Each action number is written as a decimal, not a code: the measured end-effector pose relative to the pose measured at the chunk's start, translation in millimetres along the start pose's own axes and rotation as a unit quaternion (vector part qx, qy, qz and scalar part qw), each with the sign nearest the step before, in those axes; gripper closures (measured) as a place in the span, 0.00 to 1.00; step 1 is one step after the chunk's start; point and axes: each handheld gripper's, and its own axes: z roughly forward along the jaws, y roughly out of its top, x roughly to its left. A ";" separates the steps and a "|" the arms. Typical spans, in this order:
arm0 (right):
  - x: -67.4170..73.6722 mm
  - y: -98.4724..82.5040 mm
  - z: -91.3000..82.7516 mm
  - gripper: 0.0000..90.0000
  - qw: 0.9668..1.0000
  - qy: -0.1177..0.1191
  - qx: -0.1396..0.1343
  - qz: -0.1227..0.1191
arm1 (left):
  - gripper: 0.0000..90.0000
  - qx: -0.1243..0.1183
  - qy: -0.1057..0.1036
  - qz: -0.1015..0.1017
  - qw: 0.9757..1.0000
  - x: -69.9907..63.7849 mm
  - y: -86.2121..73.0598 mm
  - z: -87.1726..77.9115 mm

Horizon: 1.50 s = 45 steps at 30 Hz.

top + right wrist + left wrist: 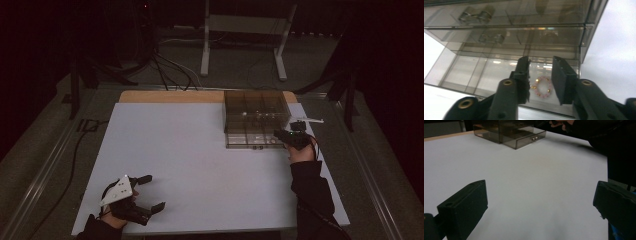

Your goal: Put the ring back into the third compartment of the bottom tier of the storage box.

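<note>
A smoky clear drawer box (255, 112) stands at the back right of the white table (200, 160); its bottom drawer (250, 141) is pulled out. In the right gripper view a pink bead bracelet (541, 87) with gold beads lies on the drawer floor (474, 70). My right gripper (540, 61) hangs over it, jaws apart, with the bracelet in the gap and not pressed. That right gripper (280, 134) sits at the drawer's right front corner. My left gripper (150, 192) rests at the table's front left, open wide and empty; the left gripper (540, 202) looks toward the drawer box (509, 132).
Upper drawers carry metal knobs (476, 13). A wooden strip (170, 96) runs along the table's back edge. Behind the table stand a white metal frame (245, 30) and floor cables (170, 70). A dark-sleeved forearm (310, 185) lies along the table's right side.
</note>
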 end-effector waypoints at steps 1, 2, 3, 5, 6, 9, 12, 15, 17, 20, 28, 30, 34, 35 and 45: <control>1.4 0.7 -0.9 0.66 1.000 0.001 0.000 -0.003 | 0.01 -0.001 0.000 -0.001 1.000 0.3 0.2 -0.1; 3.2 1.4 -2.2 0.64 1.000 0.003 -0.001 -0.003 | 0.01 -0.001 0.000 -0.002 1.000 0.3 0.1 0.1; 5.0 2.1 -3.4 0.63 1.000 0.004 -0.004 -0.007 | 0.01 0.001 0.000 0.000 1.000 0.1 -0.2 0.2; 9.3 3.5 -5.7 0.58 1.000 0.005 -0.006 -0.014 | 0.01 0.002 0.000 0.002 1.000 -0.4 -0.1 0.4; 11.3 4.1 -6.8 0.57 1.000 0.003 -0.008 -0.020 | 0.01 0.000 0.000 0.001 1.000 -0.3 0.2 0.3; 16.0 5.5 -11.1 0.52 1.000 0.010 -0.014 -0.022 | 0.01 0.000 0.000 -0.001 1.000 0.0 -0.2 0.2; 21.9 6.3 -14.6 0.46 0.999 0.019 -0.012 -0.030 | 0.01 -0.001 -0.001 -0.001 1.000 -0.2 0.4 0.0; 27.6 7.1 -19.2 0.42 0.999 0.029 -0.016 -0.031 | 0.01 0.001 -0.001 0.000 1.000 -0.6 0.0 0.4; 31.9 8.0 -21.6 0.39 0.999 0.036 -0.017 -0.036 | 0.01 0.001 -0.001 0.002 1.000 -0.5 0.2 0.5; 38.6 9.2 -23.7 0.36 0.998 0.045 -0.016 -0.047 | 0.01 -0.001 -0.001 0.000 1.000 -0.4 0.4 0.5; 55.3 8.9 -28.6 0.23 0.995 0.075 -0.022 -0.067 | 0.01 0.002 -0.001 0.002 1.000 -0.6 0.2 0.7; 59.5 8.7 -30.1 0.21 0.994 0.079 -0.024 -0.074 | 0.01 -0.002 -0.002 0.000 1.000 0.0 0.7 0.6; 65.8 7.7 -34.4 0.14 0.990 0.107 -0.024 -0.089 | 0.01 0.000 -0.001 0.002 1.000 -0.4 0.6 0.6; 67.4 7.5 -35.7 0.12 0.989 0.113 -0.026 -0.093 | 0.01 -0.001 -0.002 0.002 1.000 -0.1 0.9 0.6; 82.0 5.6 -43.4 0.00 0.977 0.156 -0.023 -0.142 | 0.01 0.002 -0.003 0.003 1.000 -0.1 0.6 1.6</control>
